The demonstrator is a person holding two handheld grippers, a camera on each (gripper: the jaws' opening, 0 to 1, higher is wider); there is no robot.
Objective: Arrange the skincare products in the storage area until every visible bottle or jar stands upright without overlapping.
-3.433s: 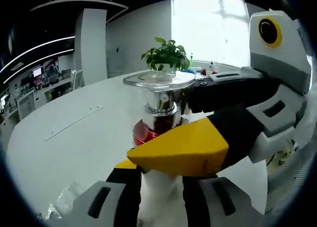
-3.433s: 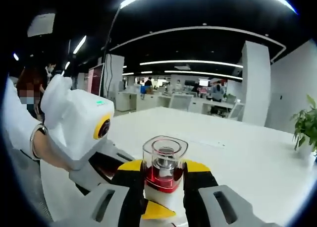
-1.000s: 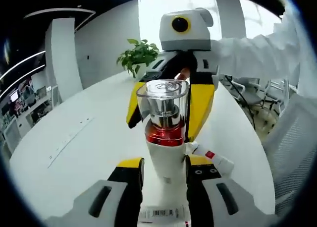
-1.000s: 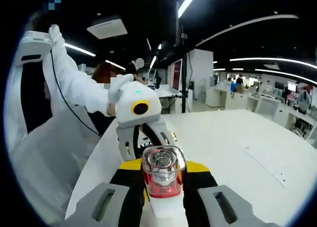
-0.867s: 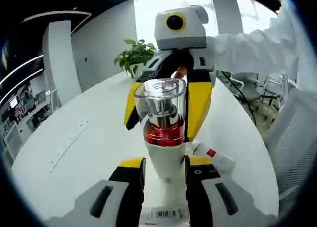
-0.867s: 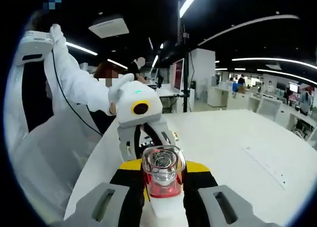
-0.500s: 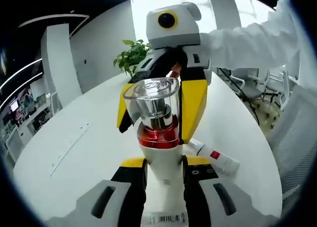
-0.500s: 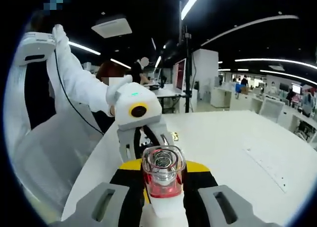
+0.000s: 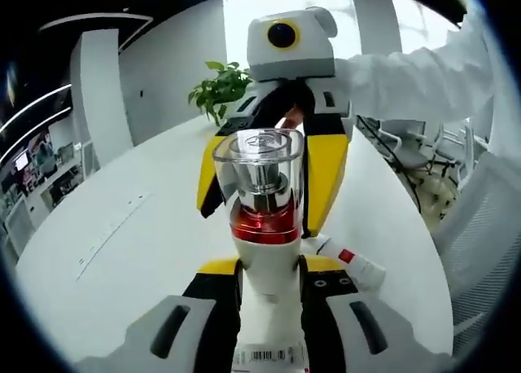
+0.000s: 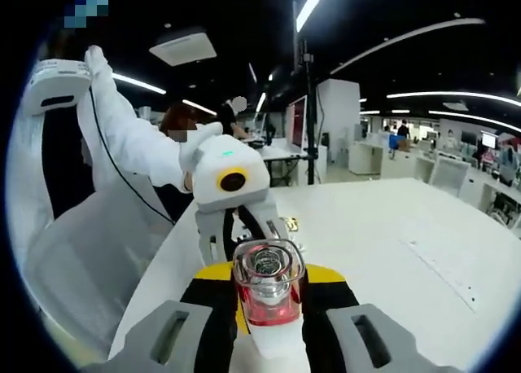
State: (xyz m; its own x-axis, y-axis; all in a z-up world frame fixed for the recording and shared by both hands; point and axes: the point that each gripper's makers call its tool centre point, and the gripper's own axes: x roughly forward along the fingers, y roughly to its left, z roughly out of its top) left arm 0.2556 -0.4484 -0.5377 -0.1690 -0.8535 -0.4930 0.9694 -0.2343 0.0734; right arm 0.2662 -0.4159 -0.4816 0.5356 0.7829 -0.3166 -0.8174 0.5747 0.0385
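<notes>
A pump bottle (image 9: 264, 218) with a clear cap, a red band and a white body stands between the two grippers above the white table (image 9: 138, 243). My left gripper (image 9: 269, 269) is shut on its white body. Facing it from the far side, my right gripper (image 9: 269, 173) has its yellow jaws on either side of the cap. In the right gripper view the same bottle (image 10: 267, 290) sits clamped in my right gripper (image 10: 269, 277), with the left gripper (image 10: 244, 226) just beyond it. A white tube with a red label (image 9: 356, 263) lies flat on the table.
A potted plant (image 9: 224, 88) stands at the table's far end. A person's white sleeve (image 9: 407, 72) reaches in from the right. Mesh office chairs stand beside the table (image 9: 488, 234) (image 10: 89, 251). Bare tabletop (image 10: 399, 259) spreads to the right.
Since 3.4 s ago the right gripper has swung from crossing sideways to facing the left one head-on. Over the last second both stay shut on the bottle; the views only drift slightly.
</notes>
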